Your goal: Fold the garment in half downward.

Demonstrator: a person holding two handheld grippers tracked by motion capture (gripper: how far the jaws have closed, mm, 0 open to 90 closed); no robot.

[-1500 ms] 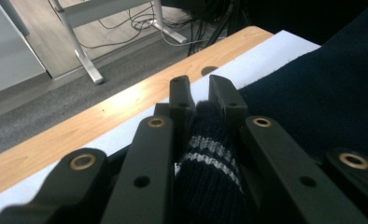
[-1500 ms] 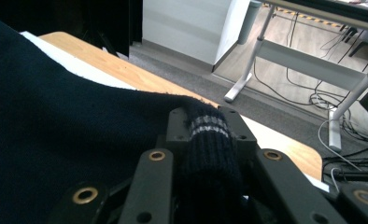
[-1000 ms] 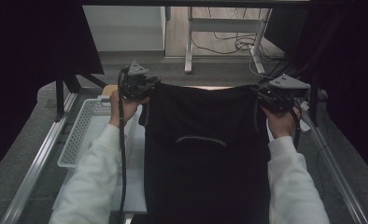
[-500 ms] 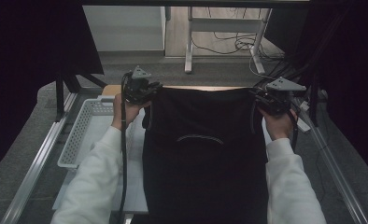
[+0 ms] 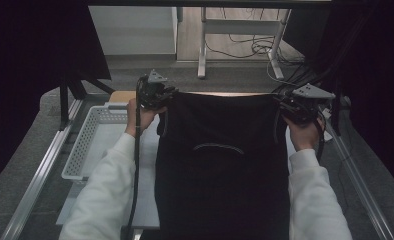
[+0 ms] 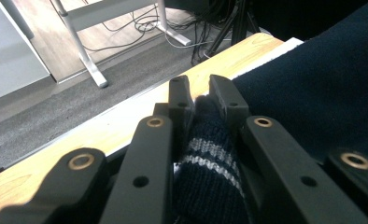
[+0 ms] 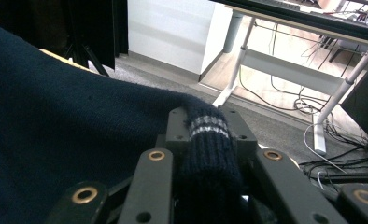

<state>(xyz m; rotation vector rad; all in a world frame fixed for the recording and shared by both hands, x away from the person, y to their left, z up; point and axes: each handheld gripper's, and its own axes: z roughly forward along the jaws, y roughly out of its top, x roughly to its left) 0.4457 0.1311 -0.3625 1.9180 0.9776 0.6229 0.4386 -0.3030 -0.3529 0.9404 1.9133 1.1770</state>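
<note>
Dark navy knit garment (image 5: 220,170) is spread flat down the middle of the table (image 5: 150,200), far edge running between the two grippers, near end hanging toward the person. Left gripper (image 5: 157,95) sits at the far left corner of the garment; in the left gripper view its jaws are pinched on a ribbed, grey-striped bit of the knit (image 6: 210,158), fabric bunched between the pads, jaws nearly closed with only the cloth thickness between them. Right gripper (image 5: 300,107) is at the far right corner; in the right gripper view the same ribbed striped edge (image 7: 208,140) is clamped between its jaws and stands up over the tips. Both hands grip from behind, white sleeves (image 5: 105,200) coming in from the bottom. Light wooden table edge (image 6: 116,126) shows just past the left jaws. White perforated basket (image 5: 92,145) lies just left of the garment, beside the left forearm. Beyond the table, grey floor with a white desk frame (image 5: 205,45) and loose cables (image 5: 257,47).
</note>
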